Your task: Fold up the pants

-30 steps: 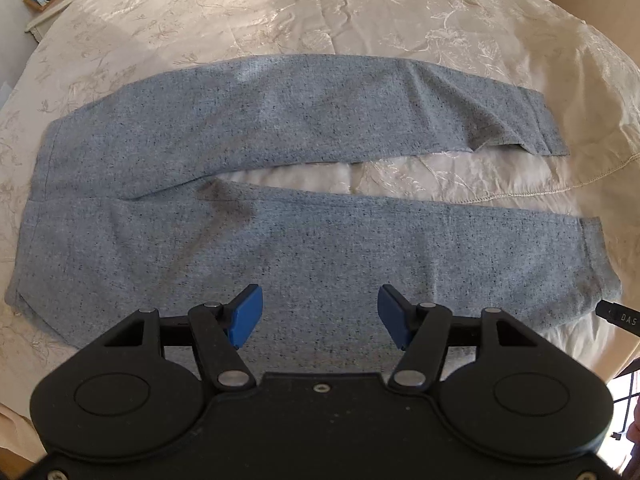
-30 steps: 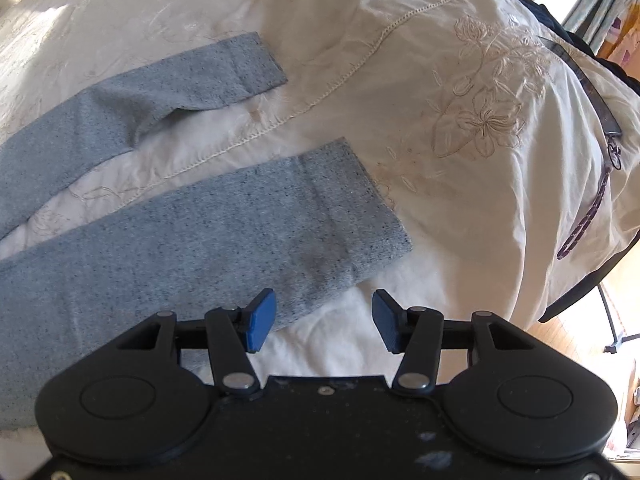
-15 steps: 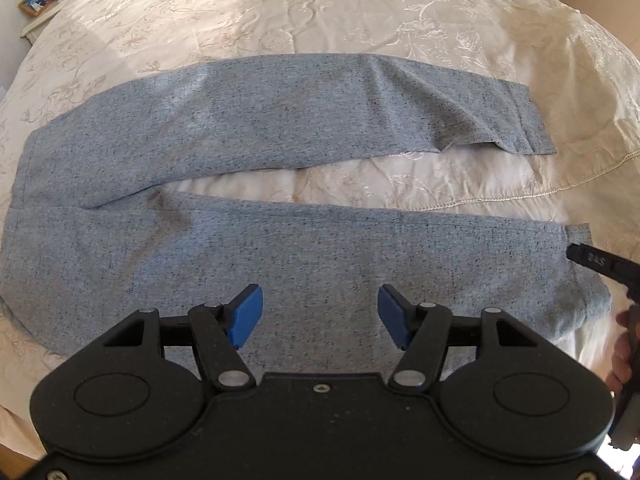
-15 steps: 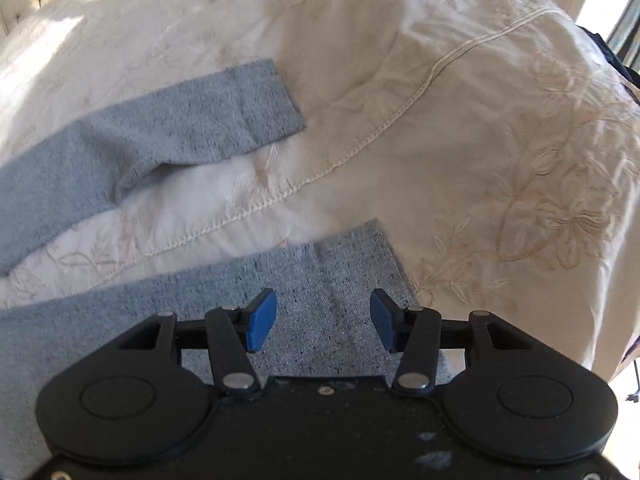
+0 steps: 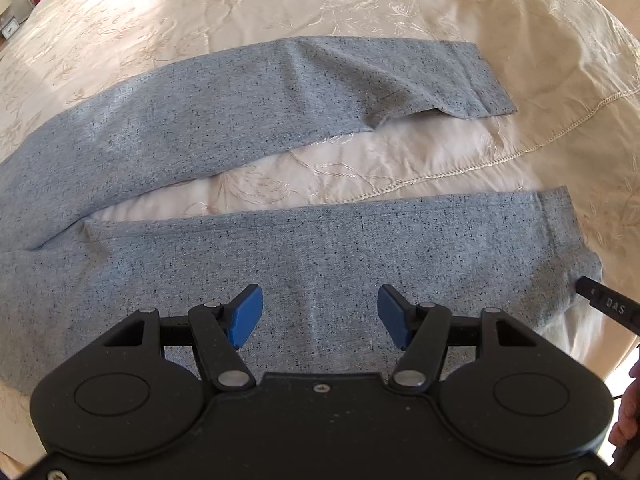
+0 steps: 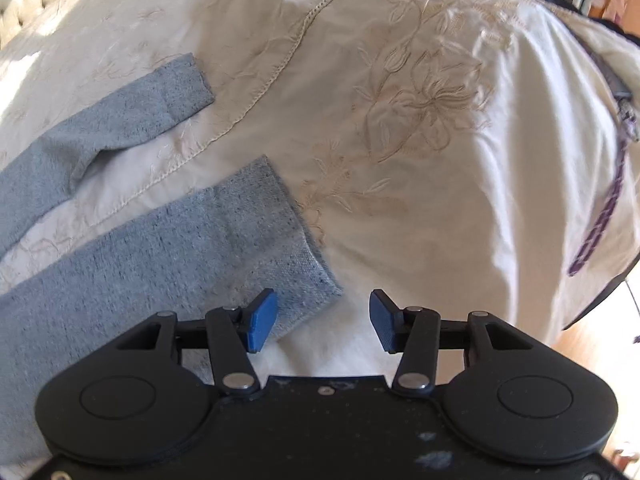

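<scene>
Grey pants [image 5: 320, 248] lie spread on a cream embroidered bedspread [image 6: 400, 120], legs running left to right across both tongs. The left gripper [image 5: 320, 312] hovers released over the near leg's middle. The right gripper [image 6: 323, 318], also released, hangs just beside that leg's cuff [image 6: 288, 232], the nearer hand to it.

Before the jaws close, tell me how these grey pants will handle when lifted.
The pants lie limp with soft creases, so they will probably drape and sag. A pinch at the near cuff likely lifts only that end. The thin knit looks light.
</scene>
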Action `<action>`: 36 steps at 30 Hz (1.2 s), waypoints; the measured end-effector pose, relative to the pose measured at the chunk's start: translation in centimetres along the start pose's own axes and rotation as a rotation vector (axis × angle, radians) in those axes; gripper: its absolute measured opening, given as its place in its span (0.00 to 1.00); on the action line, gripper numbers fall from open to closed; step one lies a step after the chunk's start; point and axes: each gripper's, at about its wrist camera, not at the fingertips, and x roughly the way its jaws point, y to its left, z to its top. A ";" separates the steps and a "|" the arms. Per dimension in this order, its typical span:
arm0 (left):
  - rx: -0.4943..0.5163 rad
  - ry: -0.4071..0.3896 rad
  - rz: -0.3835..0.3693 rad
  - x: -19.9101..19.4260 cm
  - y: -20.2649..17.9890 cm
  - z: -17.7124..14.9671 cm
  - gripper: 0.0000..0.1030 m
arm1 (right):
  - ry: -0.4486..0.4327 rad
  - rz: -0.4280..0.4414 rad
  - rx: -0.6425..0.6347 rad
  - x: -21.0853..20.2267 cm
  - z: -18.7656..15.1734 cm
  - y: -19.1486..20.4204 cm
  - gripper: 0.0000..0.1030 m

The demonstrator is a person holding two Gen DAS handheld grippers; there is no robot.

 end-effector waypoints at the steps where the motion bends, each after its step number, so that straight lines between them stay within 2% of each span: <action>1: 0.001 0.000 0.001 0.0 0.0 0.0 0.63 | 0.005 0.020 0.005 0.5 0.0 0.3 0.43; 2: 0.001 0.001 0.002 0.0 0.0 0.1 0.63 | 0.017 0.038 0.005 1.0 0.2 0.6 0.40; 4: 0.002 0.003 0.008 0.1 -0.1 0.2 0.63 | 0.049 0.061 0.009 1.7 0.6 1.4 0.22; 6: -0.002 0.003 0.012 0.2 0.0 0.3 0.63 | 0.049 0.080 0.006 2.1 1.1 2.2 0.10; 8: -0.009 0.001 0.012 0.3 0.2 0.3 0.63 | 0.029 0.096 -0.014 1.8 1.5 2.8 0.08; 10: -0.013 0.001 0.014 0.3 0.3 0.4 0.63 | 0.011 0.096 -0.026 0.9 1.9 3.0 0.06; 12: -0.017 -0.005 0.016 0.2 0.4 0.3 0.63 | 0.007 0.049 -0.047 -0.1 1.9 2.8 0.06; 16: -0.030 -0.013 0.018 0.1 0.9 0.1 0.63 | 0.101 -0.023 -0.016 0.1 0.8 0.9 0.03; 17: -0.033 -0.015 0.018 0.1 1.1 -0.1 0.63 | 0.107 -0.067 -0.017 0.5 0.5 0.7 0.02; 19: -0.039 -0.015 0.023 0.1 1.5 -0.4 0.63 | 0.082 -0.114 -0.036 0.3 0.3 0.5 0.11; 21: -0.046 -0.017 0.024 0.1 2.0 -0.9 0.63 | 0.014 -0.107 -0.030 -0.9 0.5 0.7 0.13; 24: -0.063 -0.014 0.035 0.4 3.0 -1.7 0.63 | -0.066 -0.047 -0.070 -2.1 1.0 2.0 0.13; 27: -0.079 -0.009 0.045 1.0 4.1 -2.3 0.63 | -0.050 -0.036 -0.125 -1.1 1.3 3.5 0.12; 32: -0.077 0.041 0.074 3.7 6.3 -3.0 0.63 | 0.086 -0.189 -0.121 2.2 1.5 3.8 0.11; 36: -0.134 0.132 0.058 6.2 9.1 -3.3 0.62 | 0.014 -0.157 -0.111 0.0 3.0 5.0 0.11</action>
